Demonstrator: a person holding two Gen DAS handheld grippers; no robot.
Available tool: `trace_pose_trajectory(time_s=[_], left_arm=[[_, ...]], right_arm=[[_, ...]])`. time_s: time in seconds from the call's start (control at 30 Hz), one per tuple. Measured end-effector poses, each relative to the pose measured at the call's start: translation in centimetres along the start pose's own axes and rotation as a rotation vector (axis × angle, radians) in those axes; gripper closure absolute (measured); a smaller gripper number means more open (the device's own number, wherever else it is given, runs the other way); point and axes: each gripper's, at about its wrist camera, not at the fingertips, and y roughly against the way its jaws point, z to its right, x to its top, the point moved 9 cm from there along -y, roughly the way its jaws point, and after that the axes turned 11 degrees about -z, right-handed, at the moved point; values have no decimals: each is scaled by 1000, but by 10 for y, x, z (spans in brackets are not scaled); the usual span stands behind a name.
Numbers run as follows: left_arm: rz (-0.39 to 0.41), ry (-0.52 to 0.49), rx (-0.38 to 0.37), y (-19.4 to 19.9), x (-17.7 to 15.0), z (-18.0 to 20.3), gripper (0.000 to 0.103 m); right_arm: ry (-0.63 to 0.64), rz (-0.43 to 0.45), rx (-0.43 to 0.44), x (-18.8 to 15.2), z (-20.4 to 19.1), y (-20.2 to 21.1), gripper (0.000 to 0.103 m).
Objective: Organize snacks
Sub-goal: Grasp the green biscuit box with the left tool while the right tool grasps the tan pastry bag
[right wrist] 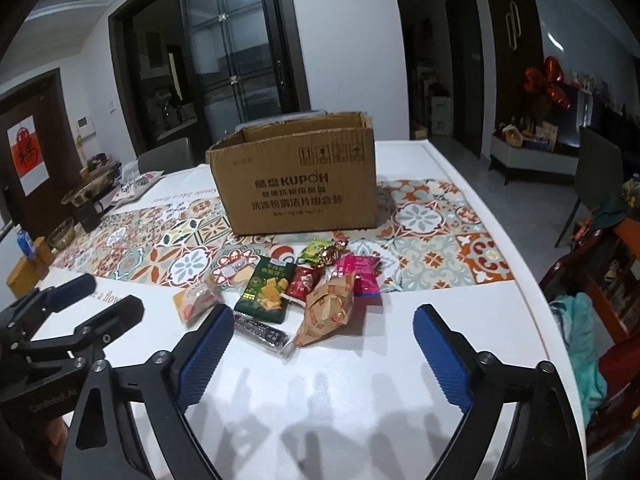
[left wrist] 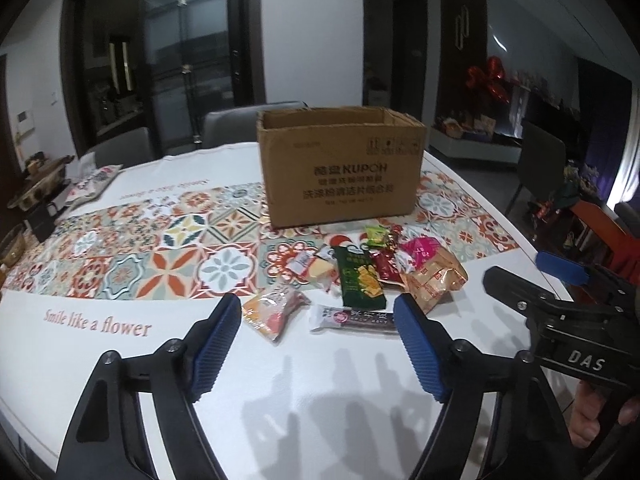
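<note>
Judging the packets (left wrist: pixel 360 276) light, crinkly and slippery: pinch a flat sealed edge. Both your grippers, left (left wrist: pixel 318 342) and right (right wrist: pixel 322 354), hang wide open, empty, near the bench's (left wrist: pixel 120 360) front edge.

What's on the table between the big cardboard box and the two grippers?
A heap of snack packets: the green cracker bag, a pink packet and a crinkly brown one lie before the cardboard box. Both wrist views show it.

Cardboard box (right wrist: pixel 296 184) interior hidden — small label print unreadable.
</note>
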Motion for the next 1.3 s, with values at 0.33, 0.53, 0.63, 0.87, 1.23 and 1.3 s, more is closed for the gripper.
trace_pose_trajectory(time_s=[0.33,0.53,0.63,0.87,1.23,1.3], left_arm=[[-95,-12,-116,-54,15,13,44],[-140,4,-190,-85,23,15,57],[-162,15,-216,-100,25,15,60],[-210,56,-258,-130,26,14,66],[-270,109,-303,-158,24,16,73],[-278,116,-309,-160,23,17,75]], right_arm=[[-39,-117,67,3,4,-51,29],[-60,-177,86,1,4,-76,35],[-63,-200,89,1,3,-86,36],[-75,-246,88,-1,3,-108,43],[-91,-275,82,-2,6,-122,51],[-87,-276,75,-2,7,-123,59]])
